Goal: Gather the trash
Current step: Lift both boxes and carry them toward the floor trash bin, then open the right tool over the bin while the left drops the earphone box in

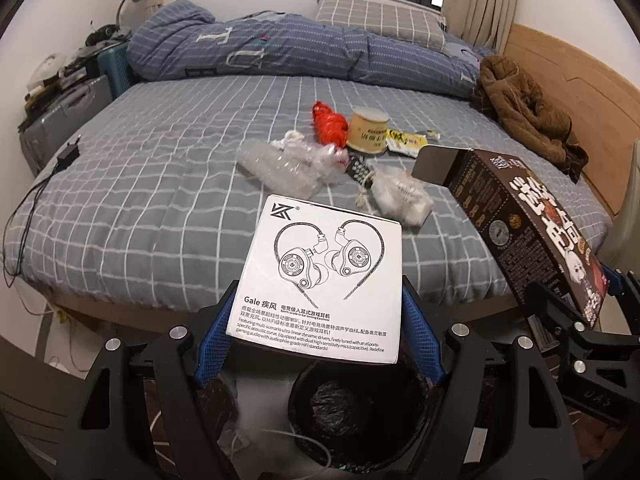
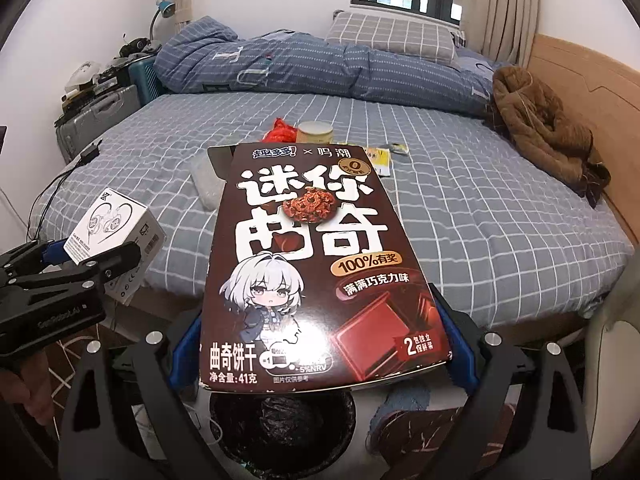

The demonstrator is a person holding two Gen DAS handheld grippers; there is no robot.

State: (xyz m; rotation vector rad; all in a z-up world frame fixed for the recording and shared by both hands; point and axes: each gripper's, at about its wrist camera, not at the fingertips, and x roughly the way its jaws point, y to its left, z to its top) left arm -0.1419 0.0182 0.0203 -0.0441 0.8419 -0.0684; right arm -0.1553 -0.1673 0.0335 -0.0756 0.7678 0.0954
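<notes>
My left gripper (image 1: 320, 320) is shut on a white earphone box (image 1: 324, 276), held over a black-lined trash bin (image 1: 352, 412); both also show in the right wrist view, the gripper (image 2: 92, 258) and box (image 2: 120, 236) at left. My right gripper (image 2: 320, 344) is shut on a brown cookie box (image 2: 316, 264), held above the bin (image 2: 280, 420); the box also shows in the left wrist view (image 1: 528, 232). On the bed lie clear plastic wrap (image 1: 288, 164), a red bag (image 1: 330, 122), a yellow cup (image 1: 368, 130), a yellow wrapper (image 1: 404, 142) and a white bag (image 1: 400, 196).
The bed has a grey checked sheet (image 1: 160, 184), with a blue duvet (image 1: 280, 52) and pillow at the back. A brown jacket (image 1: 524, 108) lies by the wooden headboard. A black charger and cable (image 1: 66, 156) lie at the bed's left edge. A suitcase (image 2: 96, 116) stands left.
</notes>
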